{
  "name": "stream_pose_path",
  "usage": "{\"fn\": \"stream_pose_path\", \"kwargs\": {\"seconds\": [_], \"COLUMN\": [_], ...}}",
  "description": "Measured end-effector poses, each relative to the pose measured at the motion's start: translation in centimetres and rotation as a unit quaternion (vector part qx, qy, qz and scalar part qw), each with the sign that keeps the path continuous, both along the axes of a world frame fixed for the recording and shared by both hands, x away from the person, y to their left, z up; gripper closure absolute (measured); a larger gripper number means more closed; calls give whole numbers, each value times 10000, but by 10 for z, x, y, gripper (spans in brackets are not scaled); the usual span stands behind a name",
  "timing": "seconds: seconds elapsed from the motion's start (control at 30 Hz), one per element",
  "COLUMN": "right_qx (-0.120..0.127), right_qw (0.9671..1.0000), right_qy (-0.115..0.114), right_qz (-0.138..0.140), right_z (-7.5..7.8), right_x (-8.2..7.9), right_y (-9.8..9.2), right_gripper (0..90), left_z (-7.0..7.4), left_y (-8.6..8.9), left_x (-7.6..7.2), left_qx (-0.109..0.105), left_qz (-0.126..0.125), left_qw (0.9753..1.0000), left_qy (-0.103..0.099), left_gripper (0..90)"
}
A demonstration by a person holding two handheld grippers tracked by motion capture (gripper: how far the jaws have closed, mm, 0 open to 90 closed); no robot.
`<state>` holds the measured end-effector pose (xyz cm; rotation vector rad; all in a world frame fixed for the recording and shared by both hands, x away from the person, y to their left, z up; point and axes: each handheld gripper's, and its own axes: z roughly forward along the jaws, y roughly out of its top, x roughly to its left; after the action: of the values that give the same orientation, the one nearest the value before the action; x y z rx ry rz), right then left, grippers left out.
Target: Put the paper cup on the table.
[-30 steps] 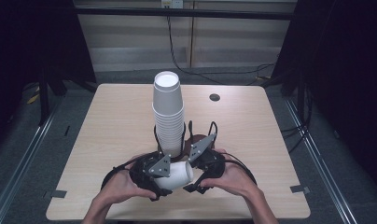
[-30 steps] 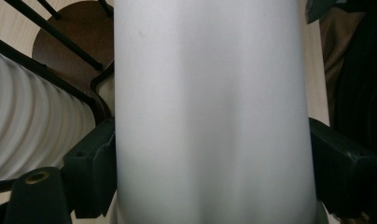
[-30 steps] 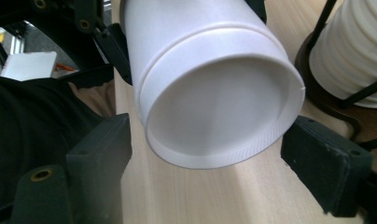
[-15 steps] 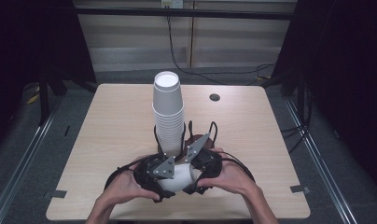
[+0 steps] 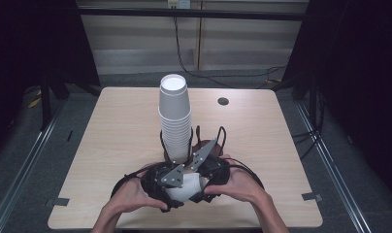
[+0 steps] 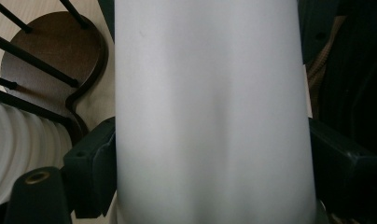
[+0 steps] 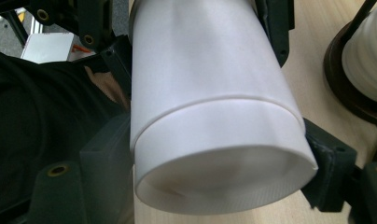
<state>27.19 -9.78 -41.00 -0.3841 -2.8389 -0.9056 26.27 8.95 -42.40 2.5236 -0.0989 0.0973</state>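
Two nested white paper cups [image 5: 187, 187] lie sideways between my grippers near the table's front edge. My left gripper [image 5: 166, 188] is shut on the cups' narrower end [image 6: 210, 107], one jaw on each side. From the opposite side, my right gripper [image 5: 206, 180] is shut on the wide rim band [image 7: 219, 140], whose mouth faces its camera. A seam separates that band from the cup body [image 7: 200, 56]. The left gripper's jaws clamp that body at the top of the right gripper view. A tall stack of white cups [image 5: 175, 116] stands just behind the grippers.
The stack sits in a holder with thin black wire posts on a dark brown round base [image 6: 51, 51], which also shows behind the grippers [image 5: 204, 145]. A small dark round hole [image 5: 223, 101] lies at the table's back right. The light wood tabletop [image 5: 111, 131] stretches to both sides.
The two grippers have drawn slightly closer together and a little toward the front edge, still holding the cups between them. The stack has not moved.
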Motion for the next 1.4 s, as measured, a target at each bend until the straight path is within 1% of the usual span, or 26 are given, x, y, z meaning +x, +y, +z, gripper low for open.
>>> {"fn": "stream_pose_path", "kwargs": {"seconds": [0.07, 0.1, 0.23, 0.3, 0.37, 0.4, 0.5, 0.6, 0.63, 0.7, 0.73, 0.77, 0.8, 0.83, 0.87, 0.97, 1.0, 1.07, 1.1, 1.17, 1.23, 1.27, 1.3, 1.33, 1.37, 1.4], "right_qx": [40, 50, 70, 98, 103, 114, 123, 101, 92, 92, 100, 114, 138, 165, 159, 190, 195, 212, 224, 231, 270, 281, 243, 204, 173, 183], "right_qw": [10000, 10000, 10000, 9999, 9999, 9999, 9999, 9999, 9999, 9999, 9999, 9999, 9999, 9999, 9999, 9998, 9998, 9998, 9997, 9997, 9996, 9996, 9997, 9998, 9998, 9998], "right_qy": [29, 26, 1, -36, -41, -62, -52, -71, -45, -36, -38, -14, -18, 0, 1, -9, -13, 7, 20, 12, 26, 43, 46, 17, 47, 33], "right_qz": [5, 20, -56, -72, -77, -72, -80, -70, -79, -79, -73, -59, -46, -36, -41, -35, -46, -52, -59, -82, -62, -68, -81, -81, -86, -73], "right_z": [0, 0, 3, 5, 7, 7, 8, 8, 8, 8, 8, 7, 7, 7, 8, 8, 8, 8, 8, 8, 8, 7, 7, 5, 4, 3], "right_x": [1, 1, 1, 1, 1, 1, 1, 1, 1, 1, 1, 1, 2, 2, 1, 0, 0, 1, 1, 1, 1, 1, 0, 1, 1, 1], "right_y": [-2, -2, -5, -6, -7, -7, -7, -6, -6, -6, -6, -6, -7, -8, -8, -9, -9, -10, -11, -12, -12, -13, -13, -13, -13, -13], "right_gripper": [234, 235, 237, 237, 239, 239, 241, 241, 241, 241, 241, 241, 241, 241, 241, 242, 242, 241, 240, 240, 240, 241, 240, 240, 241, 240], "left_z": [0, 0, 0, 2, 4, 4, 5, 5, 5, 5, 4, 4, 4, 3, 4, 5, 5, 6, 6, 7, 8, 8, 9, 11, 12, 13], "left_y": [1, 2, 4, 5, 6, 7, 10, 11, 12, 13, 14, 16, 17, 18, 18, 20, 21, 21, 22, 23, 24, 25, 26, 28, 30, 31], "left_x": [1, 0, 4, 5, 6, 7, 7, 6, 6, 6, 6, 6, 6, 5, 6, 6, 7, 6, 6, 6, 5, 5, 5, 6, 6, 6], "left_qx": [-48, -93, -304, -432, -499, -596, -677, -702, -737, -823, -911, -992, -1051, -1145, -1173, -1317, -1345, -1410, -1483, -1528, -1611, -1684, -1801, -1883, -1953, -1991], "left_qz": [-23, -27, -21, 38, 63, 54, 61, 54, 66, 64, 50, 76, 53, 65, 25, 51, 32, 49, 51, 42, 52, 70, 77, 82, 102, 136], "left_qw": [10000, 9999, 9995, 9991, 9987, 9982, 9976, 9975, 9972, 9966, 9958, 9949, 9944, 9933, 9930, 9911, 9908, 9898, 9887, 9881, 9868, 9854, 9832, 9817, 9803, 9795], "left_qy": [59, 42, 52, 36, 80, 84, 103, 79, 102, 67, 73, 150, 127, 162, 130, 202, 147, 181, 219, 184, 170, 228, 285, 273, 273, 261], "left_gripper": [150, 148, 136, 133, 135, 136, 137, 137, 137, 137, 137, 137, 137, 137, 137, 138, 136, 136, 137, 141, 141, 144, 154, 166, 159, 158]}}
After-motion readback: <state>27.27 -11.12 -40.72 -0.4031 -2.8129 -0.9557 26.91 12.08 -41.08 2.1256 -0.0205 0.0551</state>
